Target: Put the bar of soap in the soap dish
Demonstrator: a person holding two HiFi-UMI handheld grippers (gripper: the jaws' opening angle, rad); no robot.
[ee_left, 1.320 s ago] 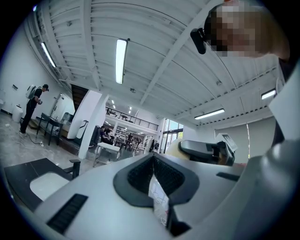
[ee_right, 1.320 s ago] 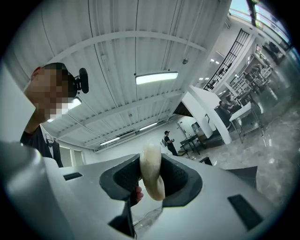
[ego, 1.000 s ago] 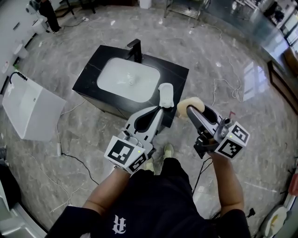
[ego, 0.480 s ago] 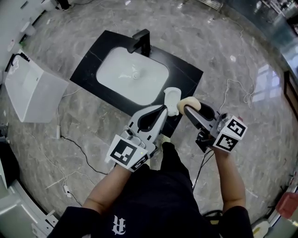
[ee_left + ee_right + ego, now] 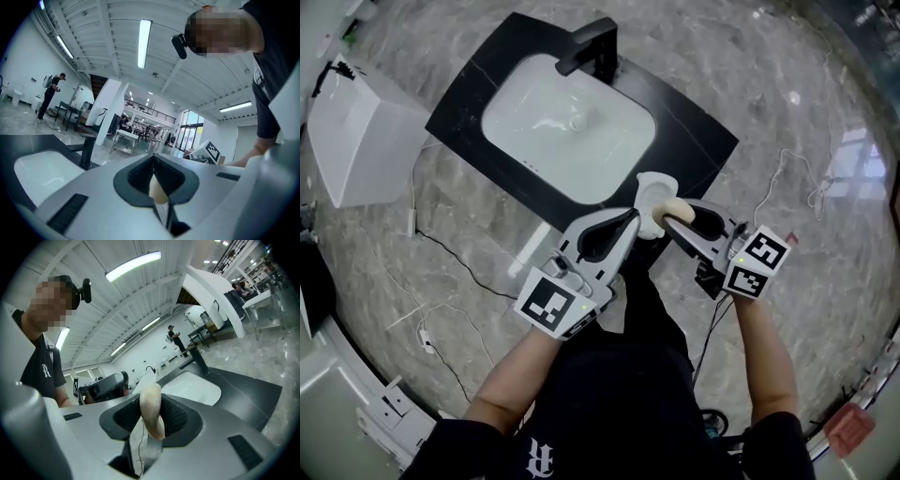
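Observation:
My left gripper point(image 5: 628, 221) is shut on the near edge of a white soap dish point(image 5: 651, 191), which hangs over the near edge of the black counter point(image 5: 698, 141). In the left gripper view that dish point(image 5: 158, 191) shows as a pale wedge pinched between the dark pads point(image 5: 136, 176). The right gripper point(image 5: 675, 217) is shut on a beige bar of soap point(image 5: 669, 207), which stands on edge between its jaws point(image 5: 151, 408). The soap sits right beside the dish; whether they touch I cannot tell.
The counter holds a white basin point(image 5: 567, 127) with a black faucet point(image 5: 591, 45) at its far side. A white box point(image 5: 361, 141) stands on the marble floor to the left. Cables point(image 5: 441, 309) trail over the floor on both sides.
Both grippers have come down and forward to the counter's near edge. The soap and the dish, apart a second ago, are now side by side.

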